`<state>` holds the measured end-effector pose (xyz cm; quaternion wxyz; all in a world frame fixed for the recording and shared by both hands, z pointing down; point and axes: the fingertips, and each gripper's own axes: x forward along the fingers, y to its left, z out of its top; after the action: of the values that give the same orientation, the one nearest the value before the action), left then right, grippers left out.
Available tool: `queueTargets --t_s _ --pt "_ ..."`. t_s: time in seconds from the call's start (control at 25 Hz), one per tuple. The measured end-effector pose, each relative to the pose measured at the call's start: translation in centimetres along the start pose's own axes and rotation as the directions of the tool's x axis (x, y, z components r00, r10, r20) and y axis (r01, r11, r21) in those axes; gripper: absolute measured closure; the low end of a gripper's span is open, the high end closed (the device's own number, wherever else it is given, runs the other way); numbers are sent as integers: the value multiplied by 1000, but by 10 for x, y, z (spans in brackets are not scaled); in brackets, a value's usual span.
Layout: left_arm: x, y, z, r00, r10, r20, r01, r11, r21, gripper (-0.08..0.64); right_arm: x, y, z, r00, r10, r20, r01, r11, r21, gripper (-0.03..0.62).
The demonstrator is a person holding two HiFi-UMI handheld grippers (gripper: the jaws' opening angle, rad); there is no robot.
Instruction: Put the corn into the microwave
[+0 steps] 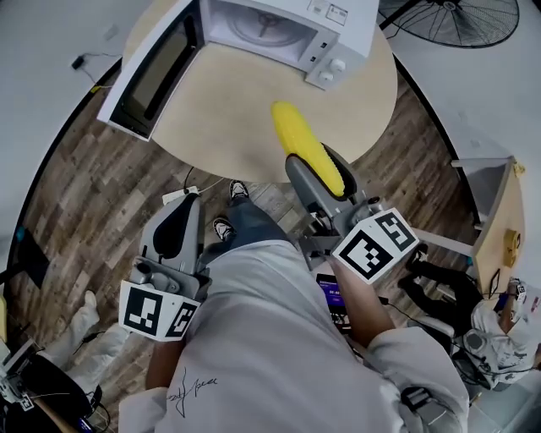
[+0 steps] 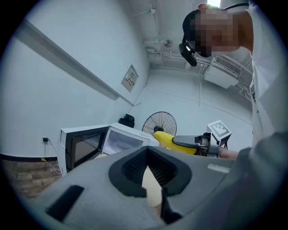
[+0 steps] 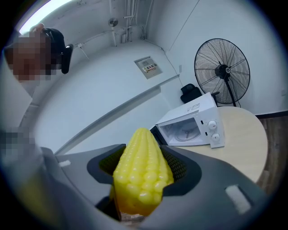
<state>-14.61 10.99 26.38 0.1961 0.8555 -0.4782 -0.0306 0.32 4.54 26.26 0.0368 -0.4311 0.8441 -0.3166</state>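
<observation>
A yellow corn cob (image 1: pixel 306 145) sticks forward from my right gripper (image 1: pixel 313 161), which is shut on its lower half, over the near edge of the round table (image 1: pixel 228 118). In the right gripper view the corn (image 3: pixel 141 173) fills the gap between the jaws. The white microwave (image 1: pixel 279 25) stands at the table's far side with its door (image 1: pixel 148 72) swung wide open to the left and the glass turntable showing inside. It sits ahead of the corn in the right gripper view (image 3: pixel 191 128). My left gripper (image 1: pixel 179 218) hangs low over the floor, shut and holding nothing.
A black floor fan (image 1: pixel 456 21) stands beyond the table at the right. A small wooden side table (image 1: pixel 499 220) and a seated person (image 1: pixel 499 330) are at the right edge. Cables run over the wooden floor (image 1: pixel 76 186) at the left.
</observation>
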Motion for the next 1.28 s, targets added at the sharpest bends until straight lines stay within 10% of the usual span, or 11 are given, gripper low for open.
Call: queueTargets --t_s 1.28 --pt "111 26 8 997 -22 -75 23 1000 6 568 85 -80 28 998 19 -52 -17 999 50 331"
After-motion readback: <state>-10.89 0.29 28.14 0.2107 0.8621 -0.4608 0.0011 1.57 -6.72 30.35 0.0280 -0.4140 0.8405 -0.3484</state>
